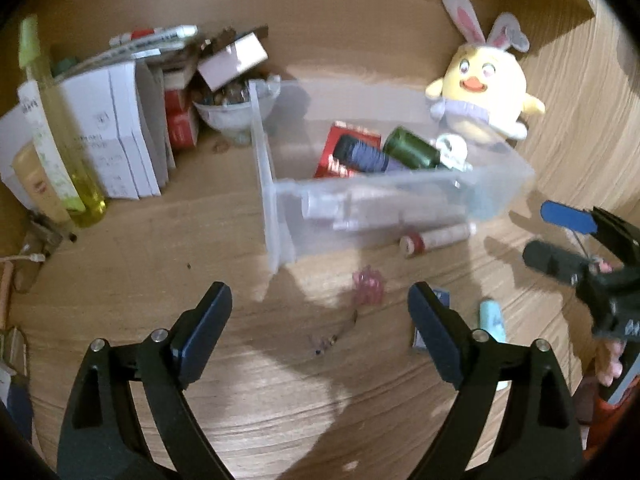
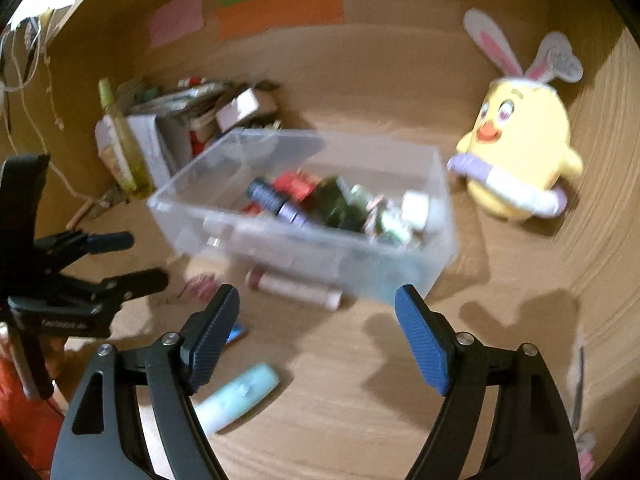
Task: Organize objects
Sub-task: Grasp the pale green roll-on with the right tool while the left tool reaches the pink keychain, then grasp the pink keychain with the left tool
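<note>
Left wrist view: left gripper (image 1: 320,304) spread wide, empty, above table (image 1: 280,392). Right gripper (image 2: 317,312) wide too, empty, near bin (image 2: 400,276); tube (image 2: 240,394) beside left finger.

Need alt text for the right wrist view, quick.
The open right tool hovers empty over a wooden table, facing a clear bin full of small bottles. A pale blue tube lies near its left finger; a yellow plush chick sits behind.

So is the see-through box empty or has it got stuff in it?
It has stuff in it. The clear box holds a green bottle, a dark bottle and a red packet, lying on their sides.
</note>
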Available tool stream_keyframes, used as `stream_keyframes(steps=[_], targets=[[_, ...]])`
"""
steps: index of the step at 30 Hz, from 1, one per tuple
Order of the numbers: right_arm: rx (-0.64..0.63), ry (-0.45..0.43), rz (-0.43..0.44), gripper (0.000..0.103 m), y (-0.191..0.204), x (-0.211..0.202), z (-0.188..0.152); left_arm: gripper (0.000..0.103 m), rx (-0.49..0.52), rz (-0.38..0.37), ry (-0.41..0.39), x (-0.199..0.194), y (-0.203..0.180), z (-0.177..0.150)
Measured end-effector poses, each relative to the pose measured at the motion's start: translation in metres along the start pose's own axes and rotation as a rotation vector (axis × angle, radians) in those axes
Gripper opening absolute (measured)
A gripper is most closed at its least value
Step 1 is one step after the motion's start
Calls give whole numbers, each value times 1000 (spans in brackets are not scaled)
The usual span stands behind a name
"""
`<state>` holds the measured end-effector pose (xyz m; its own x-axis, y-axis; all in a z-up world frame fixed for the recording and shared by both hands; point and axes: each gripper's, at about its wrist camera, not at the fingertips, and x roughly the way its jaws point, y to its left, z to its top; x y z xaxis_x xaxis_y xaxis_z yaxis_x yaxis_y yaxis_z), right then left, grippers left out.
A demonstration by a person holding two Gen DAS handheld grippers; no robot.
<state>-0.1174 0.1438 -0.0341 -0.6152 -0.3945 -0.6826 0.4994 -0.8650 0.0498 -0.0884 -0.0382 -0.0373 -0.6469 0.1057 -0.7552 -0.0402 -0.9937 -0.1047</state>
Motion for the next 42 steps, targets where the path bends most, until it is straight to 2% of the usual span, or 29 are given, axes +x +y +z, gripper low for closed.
stream_keyframes(steps=[2, 6, 8, 17, 18, 22, 24, 25, 26, 28, 35, 42], targets=[[-2, 25, 10, 78, 6, 4, -9, 89, 8, -9, 18, 6, -2, -2], [22, 80, 45, 78, 13, 14, -26, 76, 29, -35, 63, 18, -8, -4], [28, 105, 59, 78, 17, 19, -33, 73, 31, -37, 74, 23, -10, -4], [-18, 168, 69, 76, 34, 30, -52, 52, 66, -60, 80, 32, -22, 3], [-26, 162, 61, 74, 35, 30, -53, 47, 76, -69, 78, 32, -23, 3], [-51, 160, 38, 55, 33, 26, -55, 35, 116, -69, 69, 32, -30, 3], [-64, 158, 25, 46, 30, 25, -56, 23, 123, -75, 66, 33, -32, 3], [-68, 155, 16, 39, 29, 24, -57, 20, 123, -77, 65, 33, -32, 3], [-71, 153, 10, 32, 27, 24, -57, 20, 119, -80, 65, 33, -32, 4], [-66, 149, -1, 23, 23, 23, -56, 20, 115, -83, 65, 32, -31, 3], [5, 125, 27, 23, 6, 20, -47, 20, 99, -86, 43, 22, -31, 0], [23, 49, 46, 23, -5, 5, -29, 20, 89, -76, -32, 0, -34, 6]])
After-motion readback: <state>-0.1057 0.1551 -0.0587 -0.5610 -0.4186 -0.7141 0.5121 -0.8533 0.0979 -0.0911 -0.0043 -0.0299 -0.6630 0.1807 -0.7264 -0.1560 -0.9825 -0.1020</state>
